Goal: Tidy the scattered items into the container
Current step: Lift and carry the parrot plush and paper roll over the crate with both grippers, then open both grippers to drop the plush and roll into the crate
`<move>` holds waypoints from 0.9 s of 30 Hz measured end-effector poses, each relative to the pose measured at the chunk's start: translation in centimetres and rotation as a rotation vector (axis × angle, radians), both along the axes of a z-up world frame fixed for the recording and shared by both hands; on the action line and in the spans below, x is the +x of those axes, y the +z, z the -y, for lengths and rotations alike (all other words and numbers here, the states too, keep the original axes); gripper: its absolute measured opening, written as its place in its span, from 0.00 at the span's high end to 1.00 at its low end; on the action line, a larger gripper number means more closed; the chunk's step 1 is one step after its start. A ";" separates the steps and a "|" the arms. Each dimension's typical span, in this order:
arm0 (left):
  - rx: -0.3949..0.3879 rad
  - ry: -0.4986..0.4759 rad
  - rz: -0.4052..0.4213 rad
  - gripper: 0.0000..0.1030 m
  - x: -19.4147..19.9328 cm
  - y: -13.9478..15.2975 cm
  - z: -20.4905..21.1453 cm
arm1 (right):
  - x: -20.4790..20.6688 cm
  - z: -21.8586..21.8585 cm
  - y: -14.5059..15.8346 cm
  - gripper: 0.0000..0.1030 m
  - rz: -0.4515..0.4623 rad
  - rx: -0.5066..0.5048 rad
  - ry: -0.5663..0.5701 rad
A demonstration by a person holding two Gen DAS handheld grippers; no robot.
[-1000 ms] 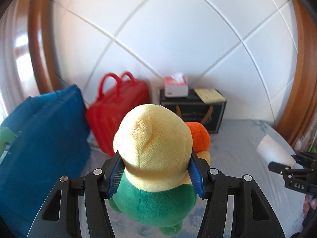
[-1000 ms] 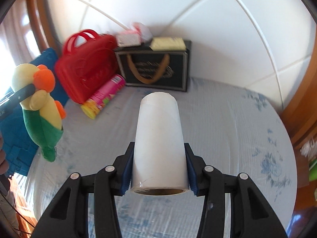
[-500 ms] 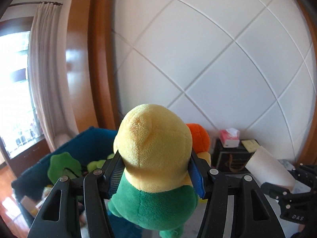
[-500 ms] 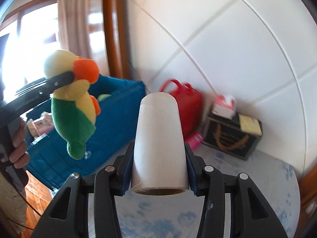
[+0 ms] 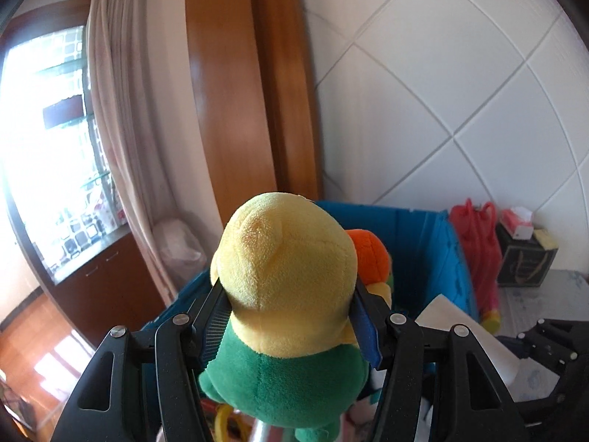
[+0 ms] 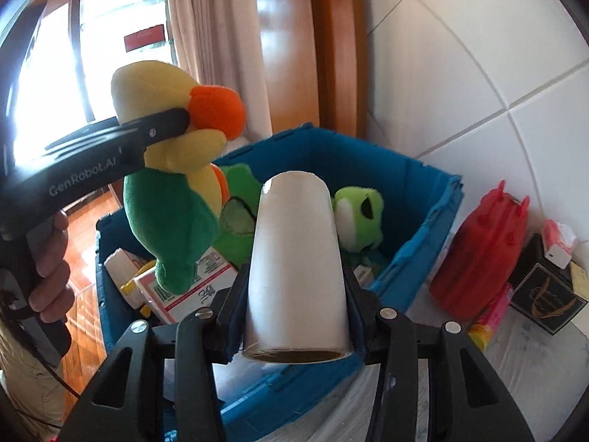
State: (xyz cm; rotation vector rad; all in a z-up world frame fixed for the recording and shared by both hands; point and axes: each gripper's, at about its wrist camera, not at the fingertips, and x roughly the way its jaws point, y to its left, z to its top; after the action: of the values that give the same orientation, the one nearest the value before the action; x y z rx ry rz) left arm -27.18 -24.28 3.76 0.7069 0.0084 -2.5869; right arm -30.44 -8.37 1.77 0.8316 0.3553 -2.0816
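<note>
My left gripper [image 5: 291, 316] is shut on a plush parrot [image 5: 287, 294] with a yellow head, green body and orange beak. In the right wrist view the parrot [image 6: 173, 169] hangs over the left part of the open blue crate [image 6: 423, 228]. My right gripper [image 6: 294, 316] is shut on a white paper roll [image 6: 296, 272], held above the crate's near edge. The roll also shows in the left wrist view [image 5: 460, 331]. The crate holds a green frog plush [image 6: 359, 217], another green plush [image 6: 239, 199] and boxes [image 6: 191, 287].
A red handbag [image 6: 482, 254], a pink snack can [image 6: 493, 313] and a black box [image 6: 548, 302] with a tissue pack [image 6: 559, 243] stand on the flowered bedsheet right of the crate. A curtain [image 5: 121, 147], window and wooden frame are behind.
Both grippers have swung left from over the bed to over the blue crate, still holding the parrot and the roll. The crate's inside has come into view.
</note>
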 end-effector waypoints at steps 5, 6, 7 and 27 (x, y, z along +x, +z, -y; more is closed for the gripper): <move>0.033 -0.018 -0.042 0.36 1.7 -1.0 1.2 | 1.3 4.2 -4.2 0.56 0.043 0.162 0.027; 0.041 -0.025 -0.049 0.34 1.9 -0.7 0.8 | 1.5 4.7 -4.8 0.56 0.050 0.189 0.029; 0.045 -0.029 -0.055 0.31 2.1 -0.4 0.4 | 1.7 5.0 -5.3 0.56 0.057 0.208 0.029; 0.054 -0.099 -0.066 0.15 5.5 0.3 -1.1 | 3.9 2.1 -3.6 0.25 0.041 0.201 -0.068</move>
State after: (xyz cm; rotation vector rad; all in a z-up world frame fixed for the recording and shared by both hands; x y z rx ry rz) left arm -21.69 -23.23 4.01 0.6557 0.0664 -2.7128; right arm -26.58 -10.48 -1.85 1.0160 0.5274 -2.1122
